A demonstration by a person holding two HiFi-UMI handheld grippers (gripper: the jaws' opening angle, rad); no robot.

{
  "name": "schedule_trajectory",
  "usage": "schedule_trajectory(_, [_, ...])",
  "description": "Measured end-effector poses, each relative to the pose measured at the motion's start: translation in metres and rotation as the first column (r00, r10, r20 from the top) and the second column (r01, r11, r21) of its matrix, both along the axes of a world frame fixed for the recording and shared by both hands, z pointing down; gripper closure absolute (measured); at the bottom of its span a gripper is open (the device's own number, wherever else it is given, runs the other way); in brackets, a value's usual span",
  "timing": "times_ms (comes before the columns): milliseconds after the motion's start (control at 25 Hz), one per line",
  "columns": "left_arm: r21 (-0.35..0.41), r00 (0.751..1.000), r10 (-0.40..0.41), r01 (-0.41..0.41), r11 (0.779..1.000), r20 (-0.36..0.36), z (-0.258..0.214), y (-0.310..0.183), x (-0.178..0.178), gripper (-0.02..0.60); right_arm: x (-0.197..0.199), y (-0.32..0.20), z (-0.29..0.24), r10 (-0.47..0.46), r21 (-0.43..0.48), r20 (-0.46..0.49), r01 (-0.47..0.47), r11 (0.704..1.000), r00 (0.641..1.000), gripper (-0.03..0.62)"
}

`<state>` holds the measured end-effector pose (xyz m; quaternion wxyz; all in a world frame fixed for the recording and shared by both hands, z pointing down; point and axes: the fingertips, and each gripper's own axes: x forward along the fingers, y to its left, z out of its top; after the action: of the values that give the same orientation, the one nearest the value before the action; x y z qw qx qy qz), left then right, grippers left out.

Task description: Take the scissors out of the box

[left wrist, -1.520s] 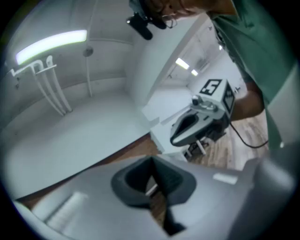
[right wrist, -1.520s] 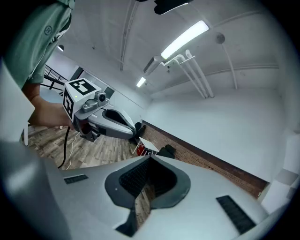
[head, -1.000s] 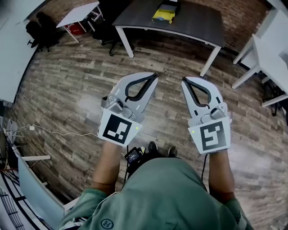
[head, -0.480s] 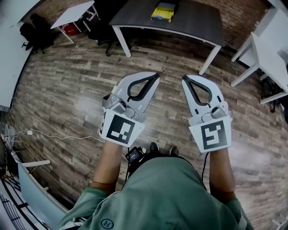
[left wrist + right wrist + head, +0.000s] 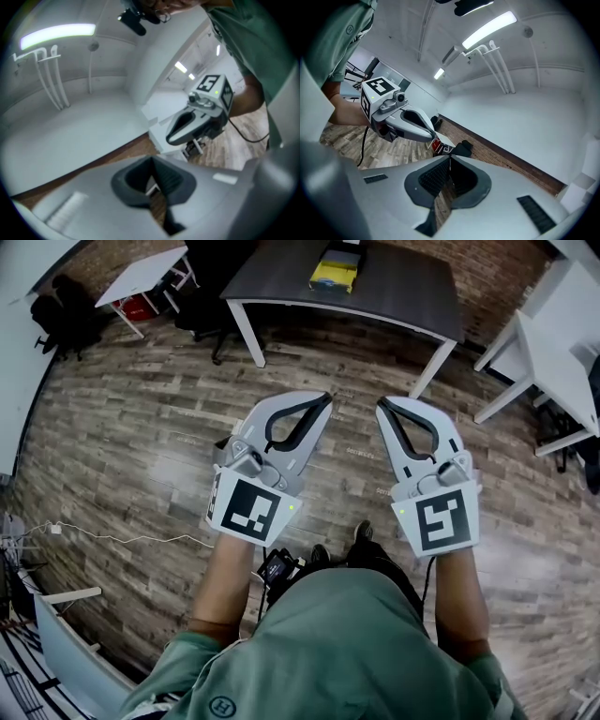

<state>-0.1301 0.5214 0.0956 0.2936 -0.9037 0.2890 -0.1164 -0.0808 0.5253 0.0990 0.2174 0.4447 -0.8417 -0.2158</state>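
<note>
In the head view I hold both grippers side by side at chest height above a wooden floor. My left gripper (image 5: 325, 398) and my right gripper (image 5: 381, 404) are both shut with nothing between the jaws. A yellow box (image 5: 336, 270) lies on a dark table (image 5: 394, 292) far ahead. No scissors show in any view. In the left gripper view the left gripper (image 5: 152, 161) points up toward a white wall, with the right gripper (image 5: 171, 139) beside it. In the right gripper view the right gripper (image 5: 450, 158) is shut, and the left gripper (image 5: 432, 136) shows beside it.
White tables stand at the right (image 5: 562, 352) and far left (image 5: 145, 273). Dark chairs (image 5: 75, 310) sit at the upper left. A thin white cable (image 5: 122, 537) runs across the floor at the left. The person's green shirt (image 5: 337, 652) fills the bottom.
The view has drifted slightly: the dark table and yellow box sit a little lower and further left. Both grippers stay shut, side by side.
</note>
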Motion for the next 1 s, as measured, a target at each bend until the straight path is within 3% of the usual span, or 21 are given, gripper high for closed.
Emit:
schedule_trajectory(400, [-0.023,0.998,-0.048,0.049,0.999,0.043,0.014,-0.063,0.019,0.583,0.027,-0.067,0.014,-0.031,-0.027,0.048,0.032,0.999,0.998,0.586])
schedule_trajectory(1000, [-0.038,0.988,-0.139,0.142,0.989,0.068,0.015,-0.206,0.097,0.583,0.103,-0.212,0.018,-0.125,-0.058,0.086,0.13,0.99,0.988,0.586])
